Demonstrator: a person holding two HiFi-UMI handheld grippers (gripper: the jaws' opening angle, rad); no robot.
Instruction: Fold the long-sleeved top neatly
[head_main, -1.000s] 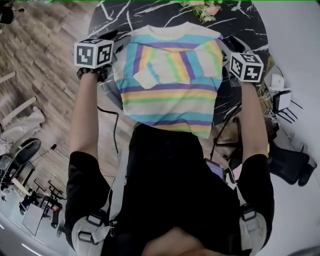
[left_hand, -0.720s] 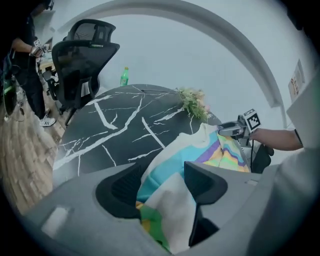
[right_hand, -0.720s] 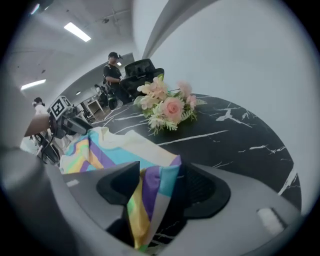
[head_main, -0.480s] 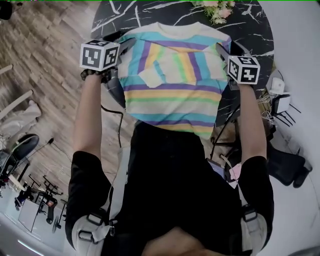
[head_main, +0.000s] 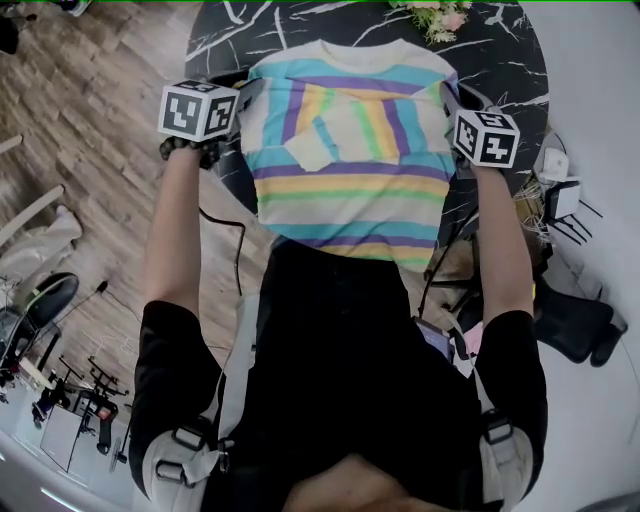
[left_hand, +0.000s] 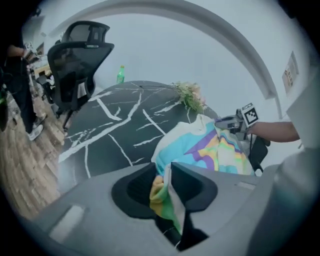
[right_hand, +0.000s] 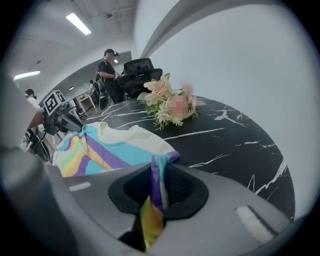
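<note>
left gripper (left_hand: 167, 175): jaws just closed, pinching top (head_main: 350, 150) side | right gripper (right_hand: 159, 172): likewise, opposite side | reason: paired side grips likely keep fold even

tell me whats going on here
A person is folding a pastel striped long-sleeved top on a round black marbled table, with a handheld gripper in each hand. The left claw and the right claw have just closed on the fabric, one at each side edge. The sleeves already lie folded across the chest, and the hem appears to hang over the table's near edge.
</note>
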